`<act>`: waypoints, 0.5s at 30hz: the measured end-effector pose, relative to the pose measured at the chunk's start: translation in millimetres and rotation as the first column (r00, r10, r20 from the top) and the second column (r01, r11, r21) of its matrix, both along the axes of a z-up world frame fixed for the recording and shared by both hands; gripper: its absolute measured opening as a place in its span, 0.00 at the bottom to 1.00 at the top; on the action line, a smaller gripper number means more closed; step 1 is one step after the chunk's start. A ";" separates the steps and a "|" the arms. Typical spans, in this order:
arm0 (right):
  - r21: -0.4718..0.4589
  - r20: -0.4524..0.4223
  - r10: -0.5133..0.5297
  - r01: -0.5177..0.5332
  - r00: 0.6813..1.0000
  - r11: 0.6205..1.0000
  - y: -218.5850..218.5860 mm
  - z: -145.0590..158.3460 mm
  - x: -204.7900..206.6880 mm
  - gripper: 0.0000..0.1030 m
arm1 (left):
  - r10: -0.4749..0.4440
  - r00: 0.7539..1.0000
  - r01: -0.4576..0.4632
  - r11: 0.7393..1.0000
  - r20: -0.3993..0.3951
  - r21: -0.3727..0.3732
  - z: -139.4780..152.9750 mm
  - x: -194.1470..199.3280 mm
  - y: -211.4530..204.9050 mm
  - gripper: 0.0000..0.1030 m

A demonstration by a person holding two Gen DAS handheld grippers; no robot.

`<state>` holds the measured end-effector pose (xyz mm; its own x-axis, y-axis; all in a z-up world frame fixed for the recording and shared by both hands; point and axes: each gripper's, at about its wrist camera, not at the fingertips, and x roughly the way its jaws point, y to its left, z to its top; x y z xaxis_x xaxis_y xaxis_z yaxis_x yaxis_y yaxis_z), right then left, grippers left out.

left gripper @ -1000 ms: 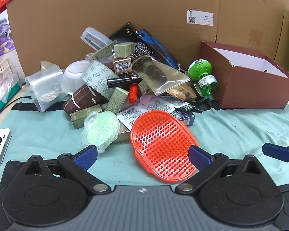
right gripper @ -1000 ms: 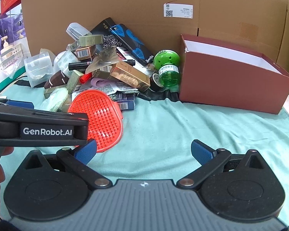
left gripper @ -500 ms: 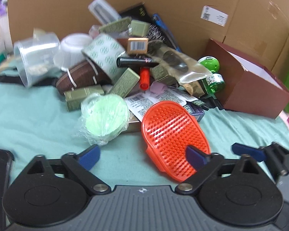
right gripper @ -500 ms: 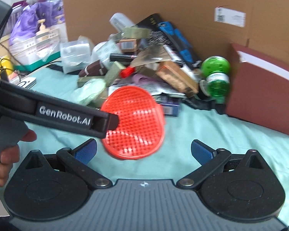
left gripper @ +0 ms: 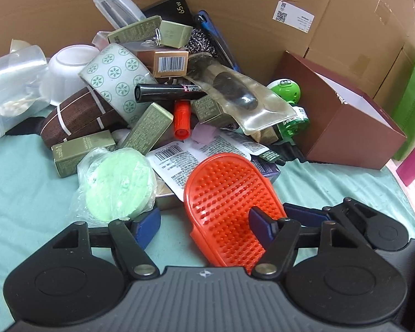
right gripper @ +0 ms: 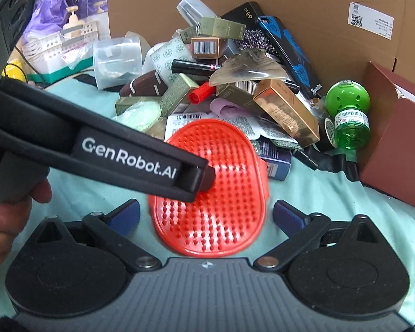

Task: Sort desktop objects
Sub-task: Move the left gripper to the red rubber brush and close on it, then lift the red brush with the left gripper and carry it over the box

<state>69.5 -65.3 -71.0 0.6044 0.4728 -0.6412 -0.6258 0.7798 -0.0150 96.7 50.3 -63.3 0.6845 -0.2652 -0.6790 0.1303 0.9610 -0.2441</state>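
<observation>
An orange rubber brush [left gripper: 224, 202] lies on the teal cloth at the front of a pile of boxes, tubes and packets [left gripper: 163, 96]. My left gripper [left gripper: 204, 225] is open, its right finger over the brush and its left finger by a bagged green round pad [left gripper: 119, 185]. In the right wrist view the brush [right gripper: 221, 188] lies between the open fingers of my right gripper [right gripper: 207, 215], with the left gripper's body [right gripper: 102, 149] crossing above it. The right gripper's tips [left gripper: 304, 213] also show in the left wrist view.
A brown open box [left gripper: 343, 116] stands at the right, also visible in the right wrist view [right gripper: 401, 144]. A green bottle [right gripper: 348, 113] lies beside it. Cardboard walls [left gripper: 262, 5] close the back. A clear plastic tub [left gripper: 13, 83] and a white bowl [left gripper: 69, 69] sit left.
Both grippers have moved forward to the orange brush. The right gripper has swung left, so the brush now lies between its fingers. The left gripper's fingers have narrowed a little.
</observation>
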 end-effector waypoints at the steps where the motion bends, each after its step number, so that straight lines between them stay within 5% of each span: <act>1: 0.005 0.009 -0.008 0.008 1.000 1.000 -0.7 0.3 0.9 0.87 | -0.003 1.000 0.003 1.000 0.004 0.001 -0.3 0.4 -0.8 0.73; 5: 0.002 0.004 -0.004 0.004 1.000 1.000 -1.8 0.6 1.3 0.88 | -0.003 1.000 0.003 1.000 -0.006 0.004 -0.8 2.5 -4.7 0.78; 8: 0.007 0.003 0.005 -0.005 1.000 1.000 -3.3 0.5 1.0 0.88 | -0.067 0.998 0.067 0.997 -0.007 -0.031 -0.1 1.4 -7.5 0.54; 15: 0.031 0.018 -0.019 0.019 1.000 0.999 -7.1 -2.0 -1.2 0.85 | -0.050 0.999 0.050 0.998 -0.012 -0.049 -0.5 4.0 -11.1 0.57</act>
<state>68.3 -72.4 -73.0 0.6247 0.4808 -0.6153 -0.6108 0.7918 -0.0015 100.7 39.3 -63.7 0.6606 -0.3318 -0.6735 0.1744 0.9403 -0.2922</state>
